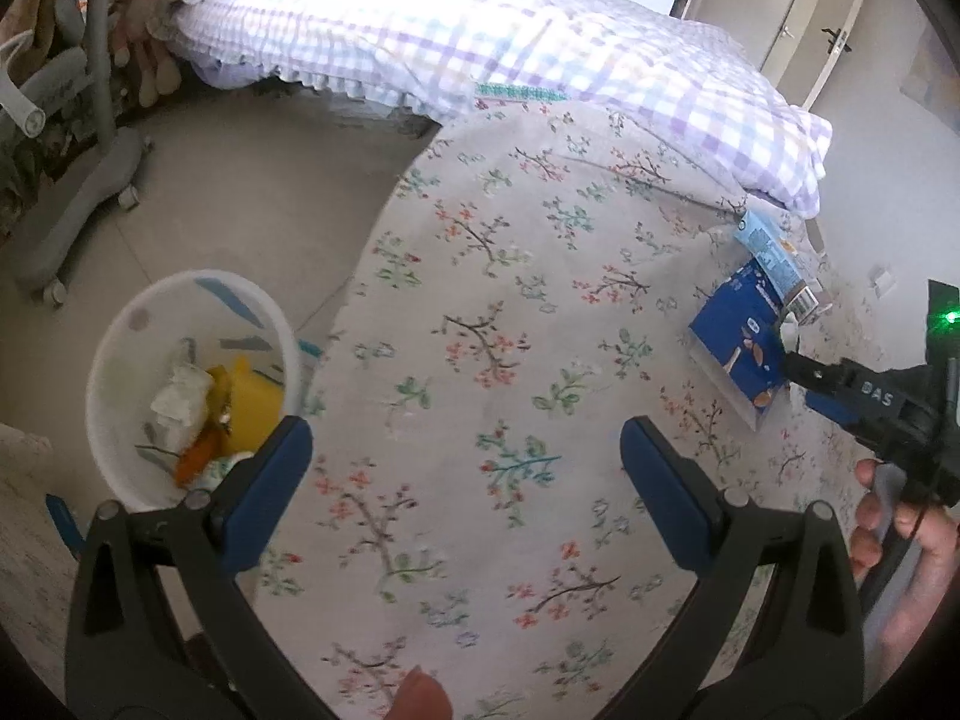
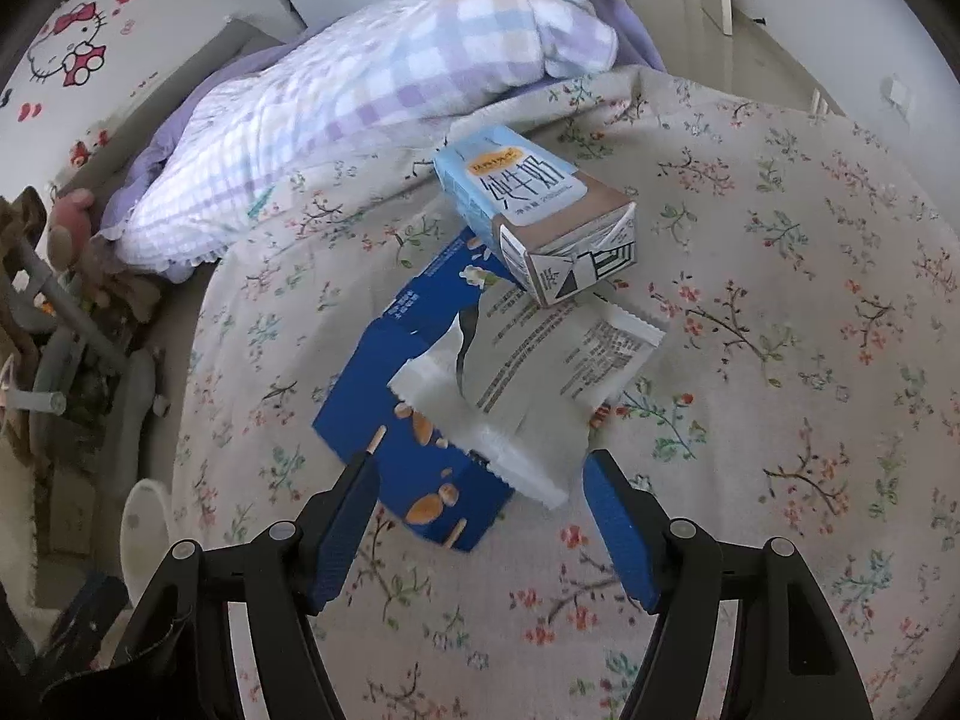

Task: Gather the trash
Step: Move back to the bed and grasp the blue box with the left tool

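Three pieces of trash lie together on the floral-print bedspread (image 2: pixel 750 300) ahead of your right gripper (image 2: pixel 480 504): a flattened dark blue cardboard box printed with nuts (image 2: pixel 414 414), a torn white foil snack wrapper with small printed text (image 2: pixel 540 372) lying on top of it, and a light blue milk carton with a brown end (image 2: pixel 534 204) resting on its side across the far ends of both. Your right jaws stand open and hold nothing; the near corner of the blue box and the crimped edge of the wrapper lie just ahead of and between the blue pads, and whether a pad touches either you cannot tell.

Your left gripper (image 1: pixel 468 456) also has its jaws wide apart, empty, over bare bedspread. Just left of its left jaw, down on the floor beside the bed, stands a round white plastic bin (image 1: pixel 120 348) that already holds crumpled white paper (image 1: pixel 180 396), a yellow block (image 1: pixel 255 402) and an orange scrap (image 1: pixel 201 456). Far to the right of the left jaws, the right gripper reaches toward the blue box, with the milk carton just beyond it. A lilac-and-white checked quilt (image 1: pixel 456 36) is bunched at the far side of the bed, beyond both pairs of jaws.
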Available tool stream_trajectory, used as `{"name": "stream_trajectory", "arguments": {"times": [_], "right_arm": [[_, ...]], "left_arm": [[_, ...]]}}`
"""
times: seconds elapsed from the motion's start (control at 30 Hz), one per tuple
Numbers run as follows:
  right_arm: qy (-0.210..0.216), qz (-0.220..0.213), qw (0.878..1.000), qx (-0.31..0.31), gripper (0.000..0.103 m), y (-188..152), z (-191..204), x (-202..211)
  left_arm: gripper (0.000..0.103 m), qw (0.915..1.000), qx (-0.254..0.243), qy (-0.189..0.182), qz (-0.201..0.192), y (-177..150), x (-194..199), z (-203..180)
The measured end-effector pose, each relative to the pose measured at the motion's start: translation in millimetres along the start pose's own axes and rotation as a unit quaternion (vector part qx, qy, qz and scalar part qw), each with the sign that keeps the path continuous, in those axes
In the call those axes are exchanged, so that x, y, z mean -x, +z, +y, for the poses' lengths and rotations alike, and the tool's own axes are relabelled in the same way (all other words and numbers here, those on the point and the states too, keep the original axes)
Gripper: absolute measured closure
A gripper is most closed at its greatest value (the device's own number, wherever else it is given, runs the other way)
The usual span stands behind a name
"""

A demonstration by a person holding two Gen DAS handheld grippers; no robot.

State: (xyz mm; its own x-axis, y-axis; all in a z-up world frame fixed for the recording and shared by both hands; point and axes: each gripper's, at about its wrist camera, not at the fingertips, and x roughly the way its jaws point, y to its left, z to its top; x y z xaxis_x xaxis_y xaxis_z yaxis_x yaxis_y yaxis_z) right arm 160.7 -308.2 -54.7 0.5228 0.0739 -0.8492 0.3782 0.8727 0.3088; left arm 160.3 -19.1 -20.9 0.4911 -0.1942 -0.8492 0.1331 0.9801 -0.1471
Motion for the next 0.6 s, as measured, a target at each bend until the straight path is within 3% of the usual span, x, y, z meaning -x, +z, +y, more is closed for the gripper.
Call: {"name": "stream_trajectory", "arguments": {"times": [0.07, 0.2, 0.23, 0.33, 0.6], "right_arm": [[-0.008, -0.005, 1.0, 0.002, 0.043, 2.7, 0.3, -4.7], [-0.005, 0.006, 1.0, 0.004, 0.088, 3.4, -7.1, -7.2], [0.0, 0.006, 1.0, 0.002, 0.092, 3.3, -10.6, -4.8], [0.011, -0.001, 1.0, -0.009, 0.098, 4.2, -25.2, 10.6], [0.047, -0.016, 0.997, -0.054, 0.1, 0.8, -80.7, 58.7]], "left_arm": [[0.001, 1.0, -0.002, -0.007, 0.005, -0.5, -3.9, -7.7], [0.001, 0.9998, -0.014, -0.011, 0.006, -2.2, -8.9, -24.1], [0.001, 0.9997, -0.019, -0.012, 0.007, -3.0, -10.5, -28.8], [0.001, 0.9993, -0.028, -0.018, 0.013, -4.6, -13.7, -41.3], [0.001, 0.9984, -0.051, -0.013, 0.02, 2.8, -30.9, -78.6]]}}
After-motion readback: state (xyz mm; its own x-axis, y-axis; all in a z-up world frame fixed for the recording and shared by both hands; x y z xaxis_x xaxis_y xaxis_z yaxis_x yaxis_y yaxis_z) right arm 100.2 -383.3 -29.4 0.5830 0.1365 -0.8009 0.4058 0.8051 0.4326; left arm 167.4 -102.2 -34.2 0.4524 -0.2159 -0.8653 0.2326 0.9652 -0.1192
